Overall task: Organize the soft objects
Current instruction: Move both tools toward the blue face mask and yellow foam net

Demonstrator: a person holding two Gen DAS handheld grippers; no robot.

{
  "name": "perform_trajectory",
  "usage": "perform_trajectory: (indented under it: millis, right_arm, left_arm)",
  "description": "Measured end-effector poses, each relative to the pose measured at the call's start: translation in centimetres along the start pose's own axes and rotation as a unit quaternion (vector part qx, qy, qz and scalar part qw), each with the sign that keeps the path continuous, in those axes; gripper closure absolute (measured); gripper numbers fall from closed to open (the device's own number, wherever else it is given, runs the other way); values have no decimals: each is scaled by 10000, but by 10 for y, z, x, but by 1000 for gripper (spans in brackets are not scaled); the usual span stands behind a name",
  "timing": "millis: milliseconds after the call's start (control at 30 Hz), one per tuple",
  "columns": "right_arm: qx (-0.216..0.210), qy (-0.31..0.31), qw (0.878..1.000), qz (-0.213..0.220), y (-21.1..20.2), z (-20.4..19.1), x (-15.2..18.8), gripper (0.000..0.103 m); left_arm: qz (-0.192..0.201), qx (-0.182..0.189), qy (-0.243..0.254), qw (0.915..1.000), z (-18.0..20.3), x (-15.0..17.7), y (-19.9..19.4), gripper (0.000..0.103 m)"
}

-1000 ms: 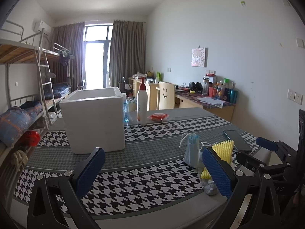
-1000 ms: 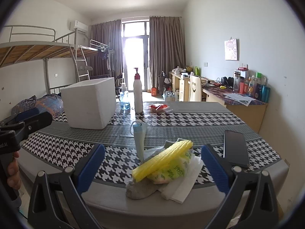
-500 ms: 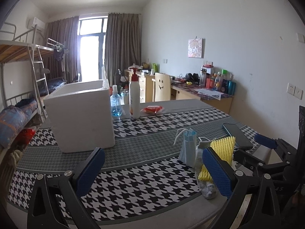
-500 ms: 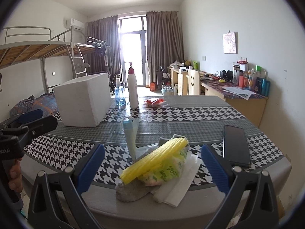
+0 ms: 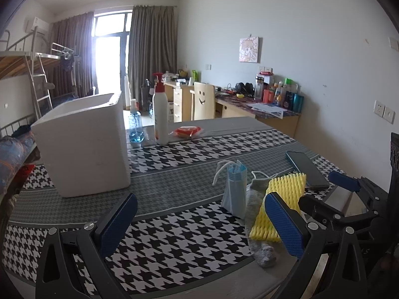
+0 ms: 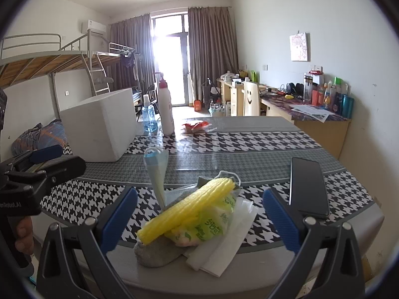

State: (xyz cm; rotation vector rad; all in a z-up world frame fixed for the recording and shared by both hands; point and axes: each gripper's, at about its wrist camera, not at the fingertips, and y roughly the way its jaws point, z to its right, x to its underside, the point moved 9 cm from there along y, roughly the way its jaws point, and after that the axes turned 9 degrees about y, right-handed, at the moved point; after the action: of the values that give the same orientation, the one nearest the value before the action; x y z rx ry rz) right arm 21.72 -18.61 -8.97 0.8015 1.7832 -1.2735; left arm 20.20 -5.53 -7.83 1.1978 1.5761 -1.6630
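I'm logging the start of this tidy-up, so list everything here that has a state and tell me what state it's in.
Left gripper: jaws open, holding nothing.
Right gripper: jaws open, holding nothing.
White foam box: upright, top open, no lid.
Yellow foam net sleeve: lying on top of the pile.
Blue face mask: folded, standing on edge.
Black phone: lying flat, screen dark.
White pump bottle: upright.

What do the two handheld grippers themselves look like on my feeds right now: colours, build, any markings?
Both look the same build: black plastic frames with triangular cut-outs and silver bolts, each finger tipped with a blue ribbed pad. The left gripper has one such pad in plain view, as does the right gripper. The right camera also shows white lettering on the left one's black body, partly cut off. No cables or sleeves are visible.
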Motion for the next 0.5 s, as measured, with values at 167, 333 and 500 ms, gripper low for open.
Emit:
perform_trajectory:
  millis: [167,333,500]
  right_arm:
    - [-50,39,10000,-70,2,4,2,1]
    - [19,36,10000,-32,3,8,1,1]
    - [48,124,9998,-133,9,15,2,3]
  left_arm:
    - [-49,89,29,9999,8,-1,8,1]
    - [-97,173,16,9998,11,-3,19,1]
    - [-186,301,-17,9994,14,0,32,1]
